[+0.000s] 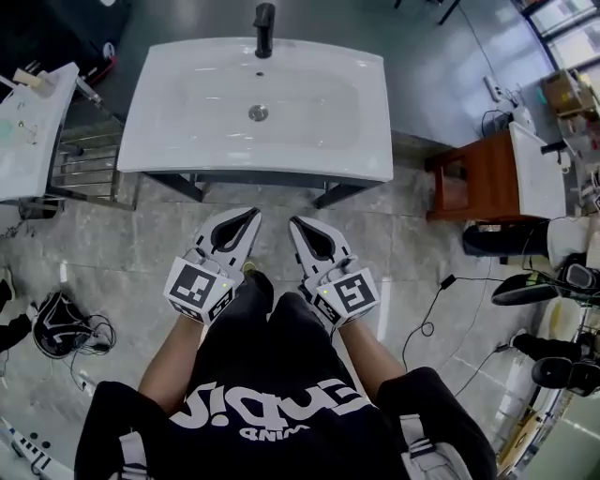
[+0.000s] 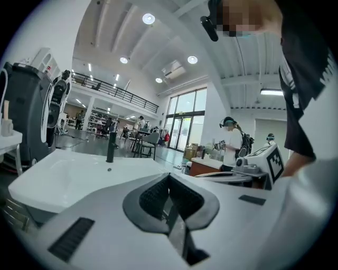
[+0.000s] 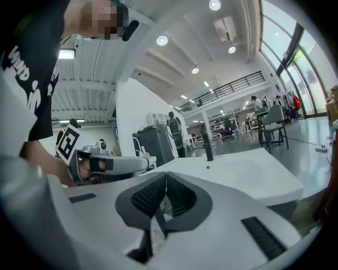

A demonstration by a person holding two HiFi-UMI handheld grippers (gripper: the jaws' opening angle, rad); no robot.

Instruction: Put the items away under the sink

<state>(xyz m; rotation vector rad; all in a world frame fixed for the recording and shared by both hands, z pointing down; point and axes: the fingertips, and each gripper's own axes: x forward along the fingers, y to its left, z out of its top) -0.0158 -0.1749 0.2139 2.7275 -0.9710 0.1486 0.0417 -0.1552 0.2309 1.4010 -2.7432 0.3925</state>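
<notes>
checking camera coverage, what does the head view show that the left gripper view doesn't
Head view only: a cable tangle on the floor, the person's black trousers, and the marker cube on the left hand-held gripper. Left gripper view only: ceiling lights, a balcony railing, a person in a white shirt. Both: the white sink, its black faucet and the right hand-held gripper.

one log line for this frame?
left tongs: shut, empty | right tongs: shut, empty | position: side by side, in front of white sink | black faucet: at far rim
</notes>
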